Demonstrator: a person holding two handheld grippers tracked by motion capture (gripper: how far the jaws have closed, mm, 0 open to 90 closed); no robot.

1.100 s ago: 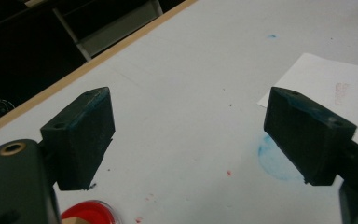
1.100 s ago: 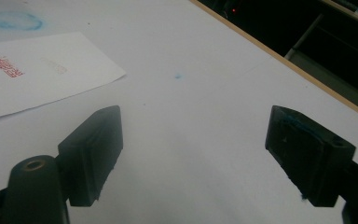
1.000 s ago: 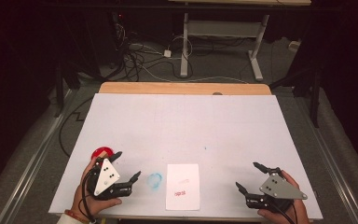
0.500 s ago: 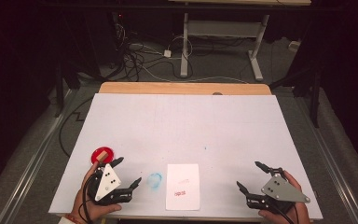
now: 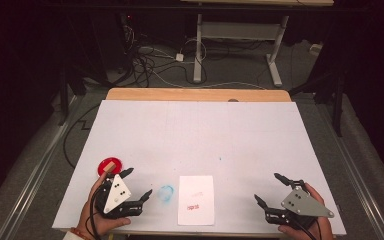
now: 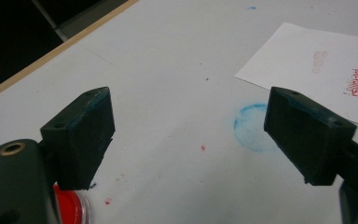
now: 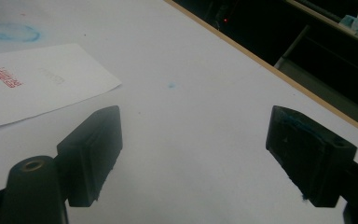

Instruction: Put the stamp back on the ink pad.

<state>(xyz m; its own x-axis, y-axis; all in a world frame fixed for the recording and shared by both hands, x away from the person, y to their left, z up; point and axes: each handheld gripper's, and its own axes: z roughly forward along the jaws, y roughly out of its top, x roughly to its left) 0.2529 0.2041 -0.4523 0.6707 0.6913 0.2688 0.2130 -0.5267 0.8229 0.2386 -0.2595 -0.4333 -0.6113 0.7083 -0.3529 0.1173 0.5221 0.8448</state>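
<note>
While both grippers gape empty, the red ink pad [image 5: 109,166] lies just behind the left gripper [image 5: 136,183].

High view sat above the near edge, faced fwd & down over the whole white-topped table [image 5: 200,135]. Left gripper view rode low, close to the surface, aimed toward the white rectangular paper sheet with red stamp marks [image 6: 317,65]. Right gripper view, equally low, caught that sheet at its left. All three shared sheet & round blue ink smudge [image 5: 166,193].
</note>
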